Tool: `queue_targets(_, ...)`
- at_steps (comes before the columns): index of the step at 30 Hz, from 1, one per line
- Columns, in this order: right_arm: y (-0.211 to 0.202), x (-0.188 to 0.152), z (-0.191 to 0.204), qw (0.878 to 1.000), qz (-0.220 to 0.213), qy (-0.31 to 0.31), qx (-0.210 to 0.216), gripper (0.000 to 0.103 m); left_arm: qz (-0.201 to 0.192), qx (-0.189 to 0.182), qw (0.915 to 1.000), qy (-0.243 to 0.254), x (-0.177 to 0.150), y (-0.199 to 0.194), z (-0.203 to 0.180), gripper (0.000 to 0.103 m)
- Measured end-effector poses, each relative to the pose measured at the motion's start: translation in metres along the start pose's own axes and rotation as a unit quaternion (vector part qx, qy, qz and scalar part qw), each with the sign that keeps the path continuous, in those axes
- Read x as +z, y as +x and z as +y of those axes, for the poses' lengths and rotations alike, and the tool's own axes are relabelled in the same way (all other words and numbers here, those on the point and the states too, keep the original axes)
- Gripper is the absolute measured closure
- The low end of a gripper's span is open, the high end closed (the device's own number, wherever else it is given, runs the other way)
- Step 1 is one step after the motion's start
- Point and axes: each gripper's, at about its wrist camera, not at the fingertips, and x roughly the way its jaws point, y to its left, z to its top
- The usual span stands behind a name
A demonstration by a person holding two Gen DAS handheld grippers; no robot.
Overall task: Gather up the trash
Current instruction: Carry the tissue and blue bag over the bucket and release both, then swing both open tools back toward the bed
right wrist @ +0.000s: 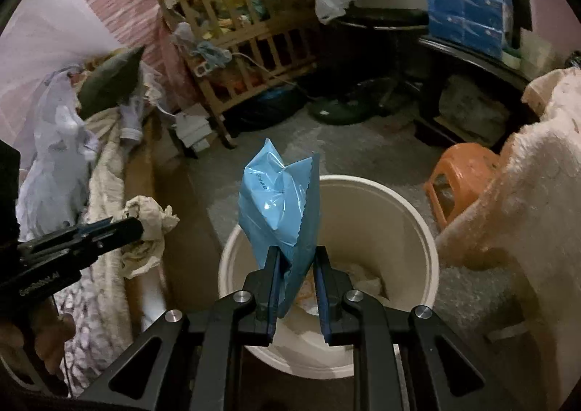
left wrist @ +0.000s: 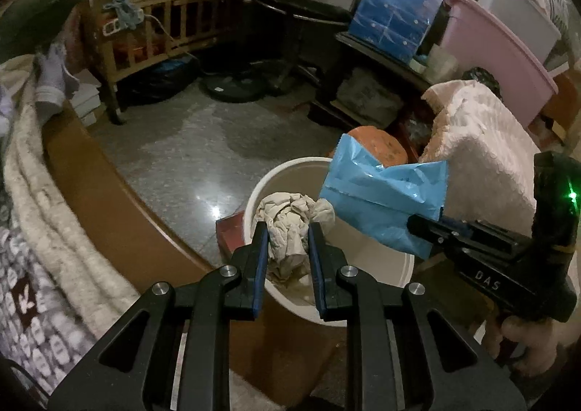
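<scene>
Right now my left gripper [left wrist: 287, 229] is clamped on one crumpled beige paper wad [left wrist: 290, 225], tilted steeply down over the round white plastic bucket [left wrist: 392, 273]. In the right wrist view that wad [right wrist: 147, 229] hangs beside the bucket's [right wrist: 417, 229] left rim, over the bed edge. My right gripper [right wrist: 296, 253], also pitched down, pinches one glossy light-blue plastic wrapper [right wrist: 277, 200] by its lower end, so the wrapper stands above the bucket's mouth. From the left view the right gripper [left wrist: 423, 229] comes in sideways with the wrapper [left wrist: 385, 193]. Inside the bucket I see pale crumpled scraps; their number I cannot tell. One orange plastic stool [right wrist: 459, 178] stands on the floor behind it.
</scene>
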Motion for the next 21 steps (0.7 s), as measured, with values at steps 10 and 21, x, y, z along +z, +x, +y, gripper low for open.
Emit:
queue_targets(10, 0.012, -0.004, -0.015, 1.000, 0.017, 0.018, -0.015, 0.086, 0.010, -0.022, 0.9997, -0.002, -0.003, 0.012, 0.000, 0.082)
queue_targets(21, 0.024, -0.007, 0.002, 0.999, 0.038, 0.001, -0.033, 0.067, 0.004, -0.030, 0.9985, -0.045, -0.003, 0.004, 0.020, 0.046)
